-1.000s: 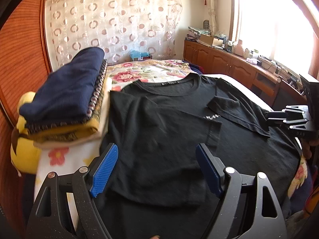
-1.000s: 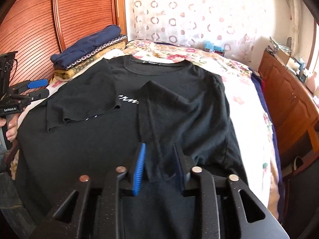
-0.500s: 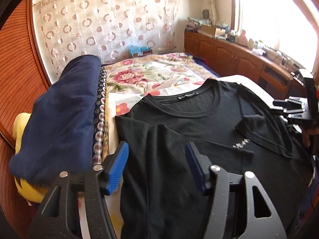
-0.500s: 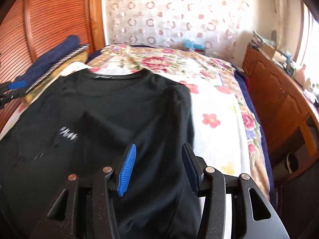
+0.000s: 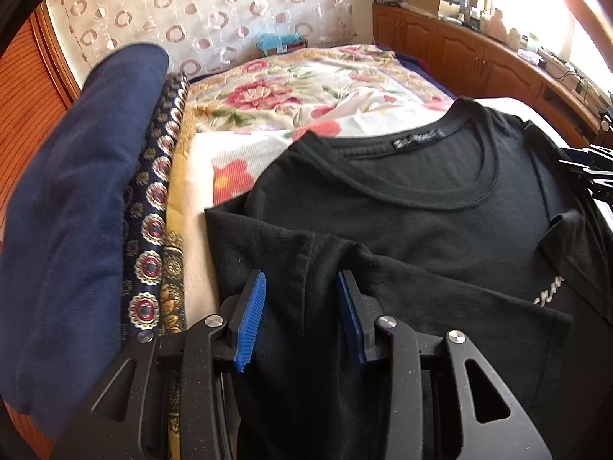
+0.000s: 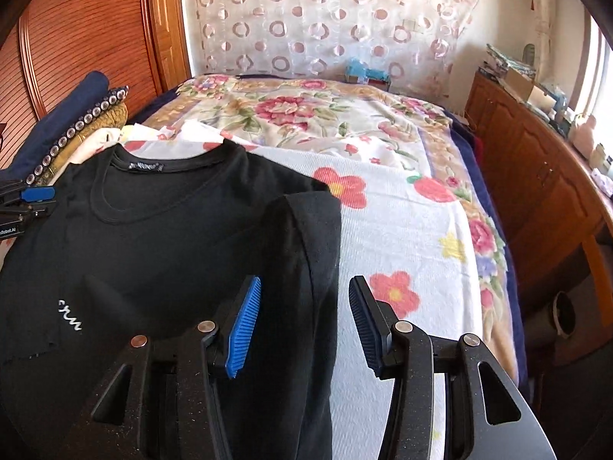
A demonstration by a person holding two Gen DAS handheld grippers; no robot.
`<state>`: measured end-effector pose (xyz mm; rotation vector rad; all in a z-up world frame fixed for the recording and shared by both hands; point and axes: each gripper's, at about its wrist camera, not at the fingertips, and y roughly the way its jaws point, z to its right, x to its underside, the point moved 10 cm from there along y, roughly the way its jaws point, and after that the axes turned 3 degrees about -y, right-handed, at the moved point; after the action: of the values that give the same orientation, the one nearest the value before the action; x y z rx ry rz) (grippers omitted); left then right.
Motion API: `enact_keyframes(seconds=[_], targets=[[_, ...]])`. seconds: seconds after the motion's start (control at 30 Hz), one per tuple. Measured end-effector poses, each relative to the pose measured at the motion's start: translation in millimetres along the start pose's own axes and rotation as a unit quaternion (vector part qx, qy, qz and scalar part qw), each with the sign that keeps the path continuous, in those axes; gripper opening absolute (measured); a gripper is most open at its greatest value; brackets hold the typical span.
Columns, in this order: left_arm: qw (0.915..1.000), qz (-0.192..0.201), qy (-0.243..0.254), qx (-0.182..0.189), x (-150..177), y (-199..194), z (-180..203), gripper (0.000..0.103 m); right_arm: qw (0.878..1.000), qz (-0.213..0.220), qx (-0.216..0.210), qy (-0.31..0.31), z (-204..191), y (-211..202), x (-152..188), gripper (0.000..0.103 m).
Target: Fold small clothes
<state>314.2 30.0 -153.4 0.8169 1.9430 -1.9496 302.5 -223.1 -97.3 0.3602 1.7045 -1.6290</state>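
A black T-shirt [image 5: 402, 230] lies face up on a bed covered by a floral bedspread [image 6: 402, 207], its round neckline [image 5: 417, 176] directed toward the far end of the bed, where a sheer curtain [image 6: 329, 19] printed with rings hangs. Both sides of the garment are folded inward over the chest, and a small white print [image 6: 69, 316] shows near the inner edge of one folded panel. The left gripper [image 5: 300, 318] is positioned low over the shirt's left shoulder fold, its blue-padded fingers [image 5: 251, 322] parted with a ridge of black cloth lying between them; the pads do not press on the fabric, so nothing is gripped. The right gripper [image 6: 304, 324] is positioned at the shirt's opposite edge with its fingers [image 6: 243, 329] spread wide: one pad is over the folded black sleeve, the other over the bare bedspread, and the shirt's edge runs between them (again, no cloth is pinched). Just beside the shirt on the left gripper's side rests a stack of folded clothes [image 5: 76, 207], with a navy garment uppermost above patterned and yellow layers. Wooden cabinets [image 6: 536, 176] line the wall on the right gripper's side beneath a bright window [image 5: 551, 4]. A slatted wooden panel [image 6: 88, 27] rises behind the stack.
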Motion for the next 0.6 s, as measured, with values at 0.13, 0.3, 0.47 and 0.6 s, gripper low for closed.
enact_keyframes(seconds=[0.13,0.3,0.47,0.6], targets=[[0.9999,0.0,-0.01,0.009,-0.8,1.2,0.0,0.041,1.0,-0.001,-0.008,0.006,2.1,5.2,-0.5,0.05],[0.9995,0.004,-0.017,0.027,-4.1,2.2,2.3,0.041,1.0,-0.002,-0.008,0.006,6.9,5.1,-2.6,0.05],[0.9986,0.005,-0.022,0.048,-6.6,3.3,3.5,0.015,1.0,-0.002,-0.007,0.006,5.9,3.5,-3.1,0.051],[0.998,-0.003,-0.026,0.057,-7.0,0.5,3.8,0.005,1.0,-0.002,-0.007,0.006,5.6,3.7,-3.7,0.052]])
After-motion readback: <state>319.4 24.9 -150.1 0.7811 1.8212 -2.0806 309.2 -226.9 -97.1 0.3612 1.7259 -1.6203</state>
